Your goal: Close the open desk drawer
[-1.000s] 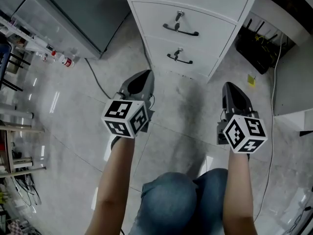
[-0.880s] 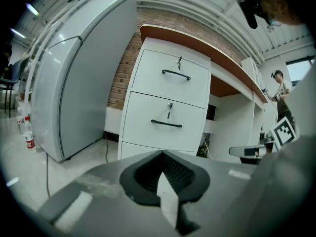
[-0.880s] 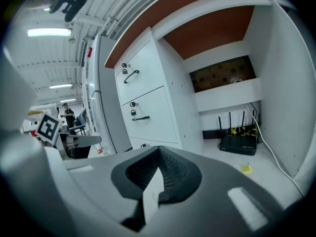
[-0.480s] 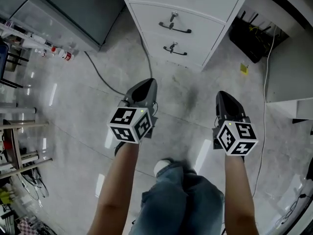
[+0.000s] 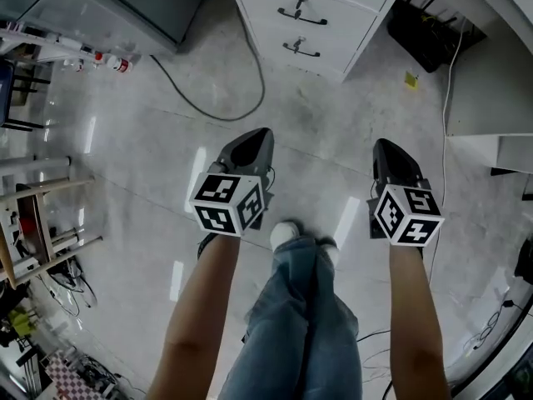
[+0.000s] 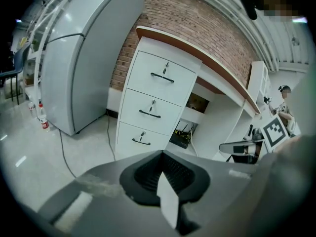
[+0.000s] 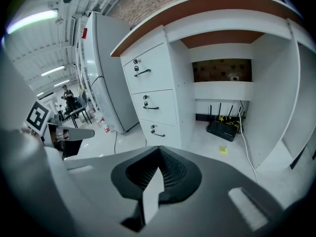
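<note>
Looking down, head view: drawer unit at top edge, well apart from left gripper and right gripper.
Left gripper view: fingers pressed together, empty; three drawers look flush.
Right gripper view: fingers pressed together, empty; drawers flush.
Progress: closing seems done.

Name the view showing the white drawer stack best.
The left gripper view: the drawer stack faces it, all three fronts shut. The right gripper view shows it smaller, angled; the head view, only the lower two.
</note>
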The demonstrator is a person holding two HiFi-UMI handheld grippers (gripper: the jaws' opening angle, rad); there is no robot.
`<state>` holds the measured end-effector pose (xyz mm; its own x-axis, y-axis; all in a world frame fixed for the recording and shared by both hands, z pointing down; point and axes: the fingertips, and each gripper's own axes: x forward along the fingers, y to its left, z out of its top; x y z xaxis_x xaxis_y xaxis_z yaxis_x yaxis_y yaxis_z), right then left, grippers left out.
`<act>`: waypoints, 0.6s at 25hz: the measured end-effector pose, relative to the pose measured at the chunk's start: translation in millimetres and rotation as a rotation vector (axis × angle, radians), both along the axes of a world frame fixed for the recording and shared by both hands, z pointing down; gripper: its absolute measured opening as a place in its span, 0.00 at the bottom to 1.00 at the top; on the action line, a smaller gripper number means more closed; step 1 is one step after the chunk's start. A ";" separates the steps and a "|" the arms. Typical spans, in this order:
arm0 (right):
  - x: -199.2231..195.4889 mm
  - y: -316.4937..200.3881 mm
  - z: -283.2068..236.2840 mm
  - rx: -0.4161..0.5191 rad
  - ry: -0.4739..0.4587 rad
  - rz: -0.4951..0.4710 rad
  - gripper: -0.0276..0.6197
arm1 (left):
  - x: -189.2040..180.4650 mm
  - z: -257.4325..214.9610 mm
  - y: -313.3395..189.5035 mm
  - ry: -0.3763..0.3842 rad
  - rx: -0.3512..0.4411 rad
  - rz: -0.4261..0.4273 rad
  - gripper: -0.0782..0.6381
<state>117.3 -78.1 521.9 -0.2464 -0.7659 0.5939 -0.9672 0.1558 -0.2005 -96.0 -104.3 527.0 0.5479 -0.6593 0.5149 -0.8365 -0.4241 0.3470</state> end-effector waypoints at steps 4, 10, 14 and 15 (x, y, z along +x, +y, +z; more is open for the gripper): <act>-8.5 11.7 -27.9 -0.018 0.002 -0.006 0.04 | -7.7 -27.9 10.2 0.002 -0.031 -0.020 0.11; -18.8 17.1 -74.7 -0.012 -0.020 -0.025 0.04 | -8.1 -73.8 15.5 -0.005 -0.034 -0.034 0.11; -19.2 20.3 -108.0 0.001 -0.029 -0.030 0.04 | -6.6 -105.8 15.2 0.010 -0.022 -0.057 0.11; -18.9 22.7 -116.3 0.004 -0.034 -0.030 0.04 | -6.4 -114.0 16.0 0.014 -0.018 -0.064 0.11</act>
<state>98.4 -55.4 405.7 -0.2892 -0.7601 0.5819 -0.9548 0.1856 -0.2321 -102.5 -88.3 412.9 0.5121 -0.6839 0.5196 -0.8567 -0.3632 0.3663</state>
